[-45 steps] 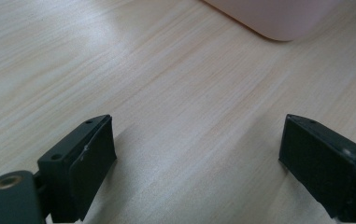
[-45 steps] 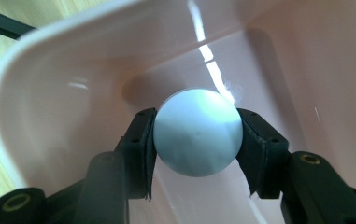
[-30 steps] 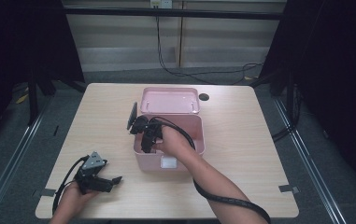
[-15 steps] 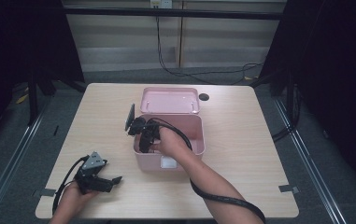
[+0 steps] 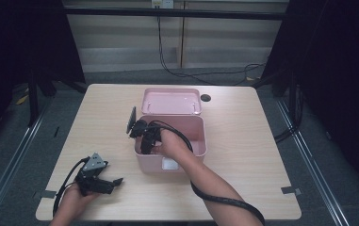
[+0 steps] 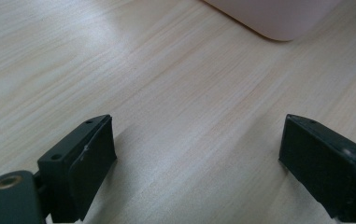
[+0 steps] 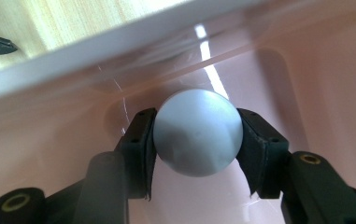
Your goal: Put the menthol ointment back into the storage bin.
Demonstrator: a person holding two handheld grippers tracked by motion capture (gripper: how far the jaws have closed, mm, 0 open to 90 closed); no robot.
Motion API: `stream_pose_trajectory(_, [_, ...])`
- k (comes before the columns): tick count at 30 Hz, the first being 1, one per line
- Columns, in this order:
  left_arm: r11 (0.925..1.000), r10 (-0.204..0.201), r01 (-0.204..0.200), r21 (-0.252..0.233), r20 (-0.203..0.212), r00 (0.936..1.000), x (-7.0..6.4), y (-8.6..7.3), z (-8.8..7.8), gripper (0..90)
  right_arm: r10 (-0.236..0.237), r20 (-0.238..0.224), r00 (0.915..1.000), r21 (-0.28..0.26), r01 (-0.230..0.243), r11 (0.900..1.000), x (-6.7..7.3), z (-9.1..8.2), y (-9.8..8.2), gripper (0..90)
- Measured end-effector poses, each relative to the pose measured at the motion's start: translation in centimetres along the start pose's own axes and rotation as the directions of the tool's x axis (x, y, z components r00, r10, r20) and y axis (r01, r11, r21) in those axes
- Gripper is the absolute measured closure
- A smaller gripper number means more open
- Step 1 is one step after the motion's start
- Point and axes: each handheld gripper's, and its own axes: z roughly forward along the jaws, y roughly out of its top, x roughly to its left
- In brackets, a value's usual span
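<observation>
Ball (image 7: pixel 198 132), pale grey, sits clamped between my right tool's (image 7: pixel 197 140) pads, one pad on each side of it, inside the pink box (image 5: pixel 200 141). From the right gripper view I see the ball low in the box near an inner wall; I can't tell if it touches the floor of the box. In the high view my right tool (image 5: pixel 147 141) dips over the box's left rim, hand (image 5: pixel 170 143) behind it, cable looping over the forearm.

Box stands about mid-tabletop, slightly toward the near edge. Its pink lid (image 5: pixel 171 101) lies flat just behind it, on the far side, touching or nearly touching the box; can't tell which.

Left tool (image 5: pixel 113 182) rests on the tabletop (image 5: pixel 243 155) near the near-left corner, held in my left hand (image 5: pixel 76 200), grey three-cornered plate on top. Left gripper view shows its jaws standing wide apart, bare wood between them, and a corner of the pink box ahead, well apart from them.

Small dark round spot (image 5: pixel 205 98) on the tabletop just right of the lid.
</observation>
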Motion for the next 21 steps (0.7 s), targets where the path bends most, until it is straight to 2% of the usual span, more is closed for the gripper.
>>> stream_pose_trajectory(7, [1.0000, 0.000, 0.000, 0.000, 0.000, 1.0000, 0.00, 0.00, 0.00, 10.1, -0.015, -0.003, 0.9999, 0.007, 0.015, 1.000, 0.10, 0.44, 0.19, 50.8])
stream_pose_trajectory(12, [1.0000, 0.000, 0.000, 0.000, 0.000, 1.0000, 0.00, 0.00, 0.00, 10.0, -0.019, -0.005, 0.9998, -0.015, 0.019, 1.000, 0.29, 0.70, 0.24, 50.7])
stream_pose_trajectory(21, [1.0000, 0.000, 0.000, 0.000, 0.000, 1.0000, 0.00, 0.00, 0.00, 10.1, -0.026, -0.002, 0.9997, -0.021, 0.026, 0.999, 0.29, 0.78, 0.26, 50.5])
